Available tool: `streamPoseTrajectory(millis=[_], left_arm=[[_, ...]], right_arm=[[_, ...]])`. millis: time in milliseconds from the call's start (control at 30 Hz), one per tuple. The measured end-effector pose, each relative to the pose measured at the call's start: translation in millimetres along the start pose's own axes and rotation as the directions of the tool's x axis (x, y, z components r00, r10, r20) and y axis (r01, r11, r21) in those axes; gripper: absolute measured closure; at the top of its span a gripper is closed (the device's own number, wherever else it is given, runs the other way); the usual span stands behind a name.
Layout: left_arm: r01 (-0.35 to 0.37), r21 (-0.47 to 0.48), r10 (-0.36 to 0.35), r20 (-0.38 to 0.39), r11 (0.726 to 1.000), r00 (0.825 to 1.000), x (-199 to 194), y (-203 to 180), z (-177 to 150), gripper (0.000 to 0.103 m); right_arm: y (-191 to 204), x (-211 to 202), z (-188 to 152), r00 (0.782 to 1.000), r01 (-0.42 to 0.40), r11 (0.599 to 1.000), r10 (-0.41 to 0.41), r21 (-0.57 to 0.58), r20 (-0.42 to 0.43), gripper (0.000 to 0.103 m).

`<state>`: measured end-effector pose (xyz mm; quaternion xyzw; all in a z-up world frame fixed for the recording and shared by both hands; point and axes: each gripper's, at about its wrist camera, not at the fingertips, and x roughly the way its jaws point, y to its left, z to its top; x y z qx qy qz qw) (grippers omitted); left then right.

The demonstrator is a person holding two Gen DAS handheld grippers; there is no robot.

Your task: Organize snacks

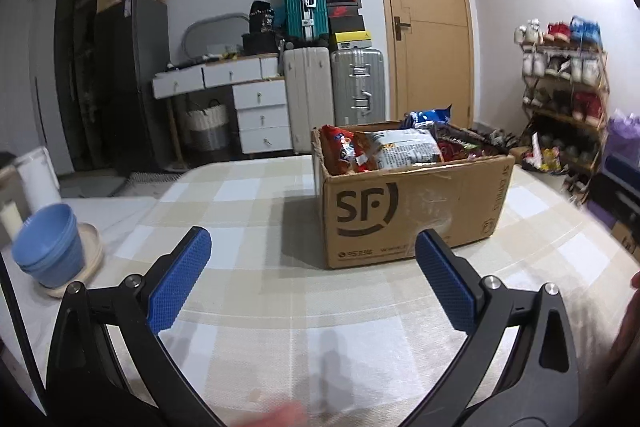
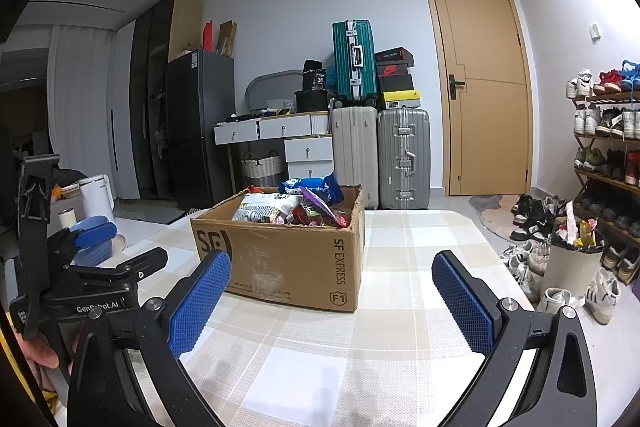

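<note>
A brown cardboard box (image 1: 412,211) printed "SF" stands on the checked tablecloth (image 1: 248,195), filled with snack packets (image 1: 384,147) in red, white, blue and purple. My left gripper (image 1: 312,247) hovers open just in front of the box's left corner, nothing between its blue pads. In the right wrist view the same box (image 2: 288,259) sits ahead and left, its snack packets (image 2: 296,203) heaped to the rim. My right gripper (image 2: 332,263) is open and empty in front of the box's right end. The left gripper (image 2: 100,239) shows at the left edge, held by a hand.
Stacked blue bowls (image 1: 48,247) on a round tray and a white kettle (image 2: 96,195) stand at the table's left. Beyond the table are suitcases (image 2: 380,155), a drawer desk (image 1: 248,99), a dark fridge, a door and a shoe rack (image 2: 608,147). A full waste bin (image 2: 572,259) stands right.
</note>
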<state>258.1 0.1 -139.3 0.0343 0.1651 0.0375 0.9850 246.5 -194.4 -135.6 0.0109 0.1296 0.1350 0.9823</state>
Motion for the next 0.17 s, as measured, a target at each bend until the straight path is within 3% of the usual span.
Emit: streamPoseTrajectory(millis=[167], left_arm=[[-0.003,0.0,0.003,0.049,1.0,0.999,-8.8,0.3,0.4,0.001]], right_arm=[[-0.1,0.4,0.0,1.0,0.001,1.0,-0.001,0.0,0.0,0.0]])
